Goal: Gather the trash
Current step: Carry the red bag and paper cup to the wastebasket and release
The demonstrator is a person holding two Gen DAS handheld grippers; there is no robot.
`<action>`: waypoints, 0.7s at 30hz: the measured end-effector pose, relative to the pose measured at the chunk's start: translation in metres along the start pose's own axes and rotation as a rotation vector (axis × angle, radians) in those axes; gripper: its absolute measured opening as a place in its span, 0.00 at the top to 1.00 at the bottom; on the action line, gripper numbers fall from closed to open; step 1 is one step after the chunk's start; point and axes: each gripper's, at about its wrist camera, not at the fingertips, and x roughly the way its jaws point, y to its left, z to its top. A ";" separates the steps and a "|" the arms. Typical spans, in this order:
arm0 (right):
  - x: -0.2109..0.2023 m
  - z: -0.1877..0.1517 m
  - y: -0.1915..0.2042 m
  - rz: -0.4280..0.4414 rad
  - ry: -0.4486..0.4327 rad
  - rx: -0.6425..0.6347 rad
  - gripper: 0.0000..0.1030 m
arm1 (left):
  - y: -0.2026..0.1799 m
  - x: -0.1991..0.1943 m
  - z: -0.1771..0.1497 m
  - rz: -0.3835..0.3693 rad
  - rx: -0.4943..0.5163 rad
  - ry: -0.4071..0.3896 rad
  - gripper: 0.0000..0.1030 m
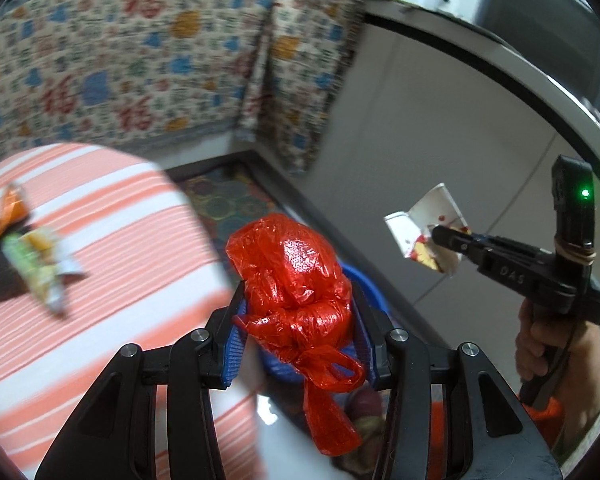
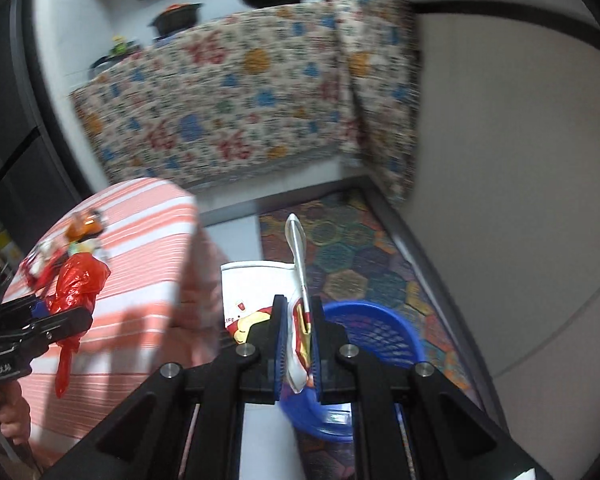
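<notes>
My left gripper (image 1: 298, 300) is shut on a knotted red plastic bag (image 1: 288, 276), whose tail hangs down between the fingers. In the right wrist view that red plastic bag (image 2: 76, 284) and the left gripper (image 2: 56, 312) show at the left, above the striped table. My right gripper (image 2: 299, 312) is shut on a flattened white paper cup (image 2: 252, 292) with red and yellow print. From the left wrist view the right gripper (image 1: 440, 236) holds the paper cup (image 1: 424, 224) in the air at the right. A blue basket (image 2: 376, 340) sits on the floor below the grippers.
A table with an orange-and-white striped cloth (image 1: 112, 248) bears an orange wrapper (image 1: 0, 212) and a green-yellow wrapper (image 1: 40, 264). A colourful hexagon mat (image 2: 352, 248) covers the floor. Patterned fabric (image 1: 140, 60) drapes a counter behind. A white cabinet wall (image 1: 440, 128) stands at the right.
</notes>
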 end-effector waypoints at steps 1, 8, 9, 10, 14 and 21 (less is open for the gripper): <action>0.002 0.000 -0.009 -0.016 0.005 0.013 0.89 | -0.006 0.006 0.001 -0.012 0.008 0.003 0.54; 0.017 -0.002 -0.059 -0.098 0.045 0.091 0.89 | -0.039 0.063 0.008 -0.065 0.041 0.032 0.54; 0.020 -0.001 -0.064 -0.106 0.049 0.097 0.89 | -0.041 0.071 0.007 -0.061 0.045 0.038 0.54; 0.023 -0.001 -0.067 -0.110 0.054 0.102 0.89 | -0.041 0.075 0.007 -0.061 0.047 0.043 0.54; 0.035 -0.001 -0.078 -0.131 0.077 0.115 0.89 | -0.042 0.098 0.008 -0.062 0.034 0.056 0.54; 0.057 -0.003 -0.096 -0.123 0.110 0.189 0.89 | -0.044 0.124 0.008 -0.061 0.039 0.081 0.53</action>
